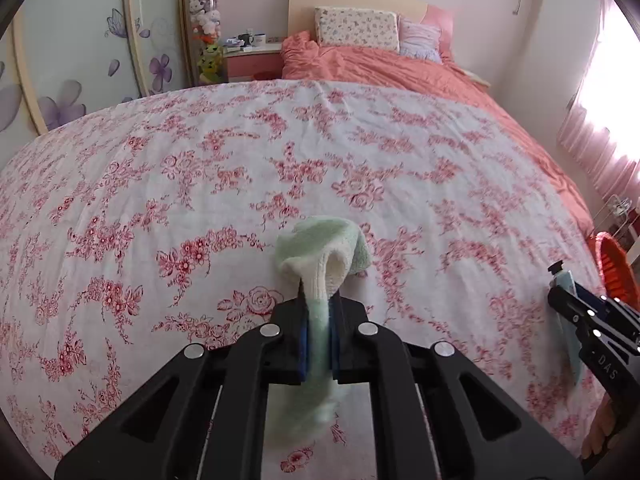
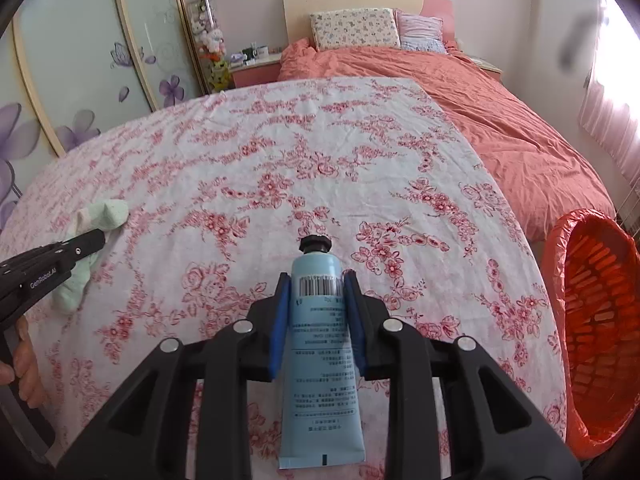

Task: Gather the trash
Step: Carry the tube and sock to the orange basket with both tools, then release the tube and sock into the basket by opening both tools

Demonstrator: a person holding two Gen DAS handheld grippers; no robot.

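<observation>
— So, where did things stand at that moment?

— I had both items picked up. My left hand-held gripper point(image 1: 318, 332) was clamped on a pale green sock point(image 1: 320, 256), its bunched end sticking out past the fingertips and its tail hanging down between the arms, over the flowered bed point(image 1: 160, 160). My right hand-held gripper point(image 2: 314, 312) was gripping a blue tube point(image 2: 318, 344) across its upper body, black cap forward, crimped end toward me.

— And the bin?

— An orange basket point(image 2: 592, 320) lined with an orange bag sat off the bed's right edge, near the right gripper and well apart from the left.

— What step was that, then?

— I'd judge the pickup finished and the carry to the basket in hand. The next move called for swinging the tube right, over the rim, and only then letting go; the sock needed a longer reach across.
</observation>
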